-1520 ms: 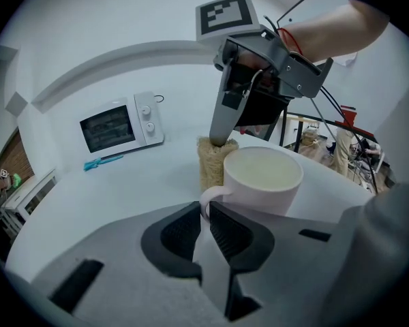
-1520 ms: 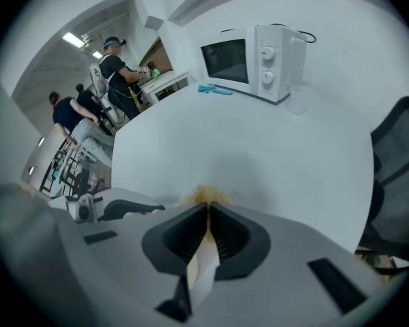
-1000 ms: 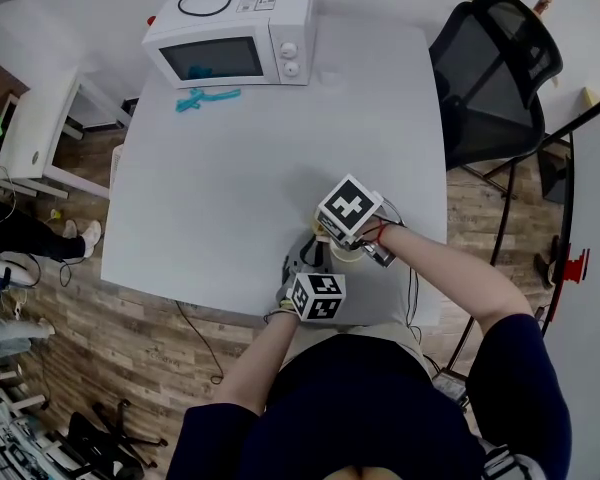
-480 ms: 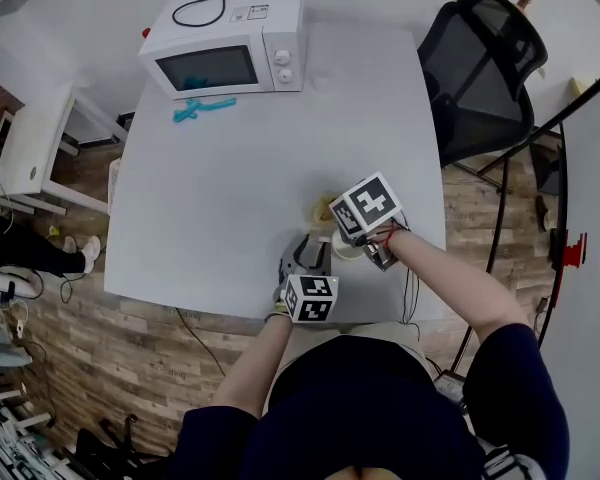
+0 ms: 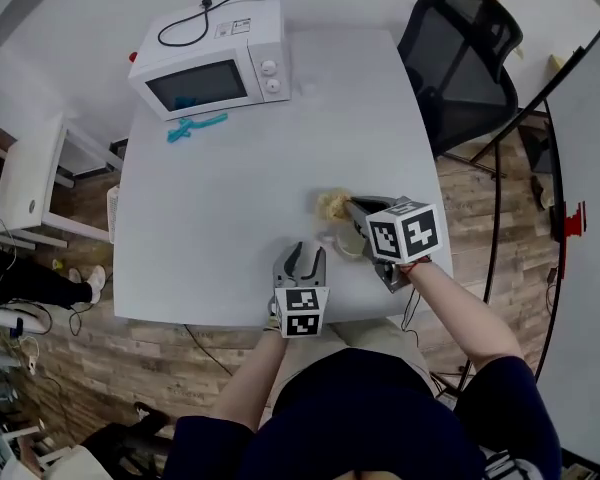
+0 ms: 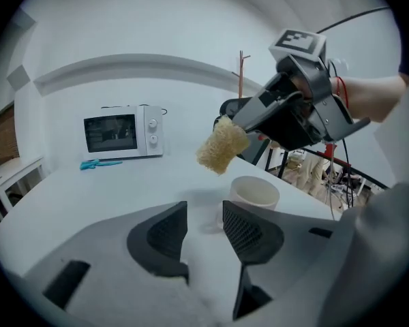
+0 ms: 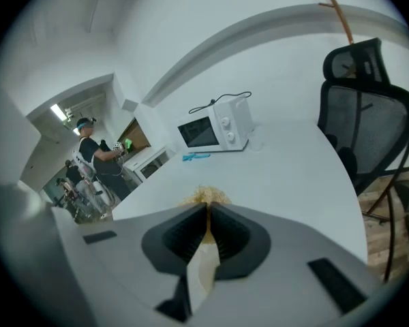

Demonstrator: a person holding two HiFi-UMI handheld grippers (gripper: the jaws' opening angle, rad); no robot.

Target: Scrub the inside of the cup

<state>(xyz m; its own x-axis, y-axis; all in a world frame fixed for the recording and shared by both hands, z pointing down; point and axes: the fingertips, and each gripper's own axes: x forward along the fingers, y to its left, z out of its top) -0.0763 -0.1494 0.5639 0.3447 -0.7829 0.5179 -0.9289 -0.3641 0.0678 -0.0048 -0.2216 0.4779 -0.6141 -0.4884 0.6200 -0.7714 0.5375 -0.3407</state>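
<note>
Left gripper (image 5: 300,258) at the near edge of the white table (image 5: 210,218): jaws apart, having just been opening, with nothing between them. Just beyond it and to the right, the cream cup (image 5: 348,243) stands upright, free of both grippers. Right gripper (image 5: 352,206): jaws clamped on a yellow sponge (image 5: 332,205), held in the air clear of the cup's rim. Far edge: microwave (image 5: 212,63) with a blue tool (image 5: 195,126) before it.
</note>
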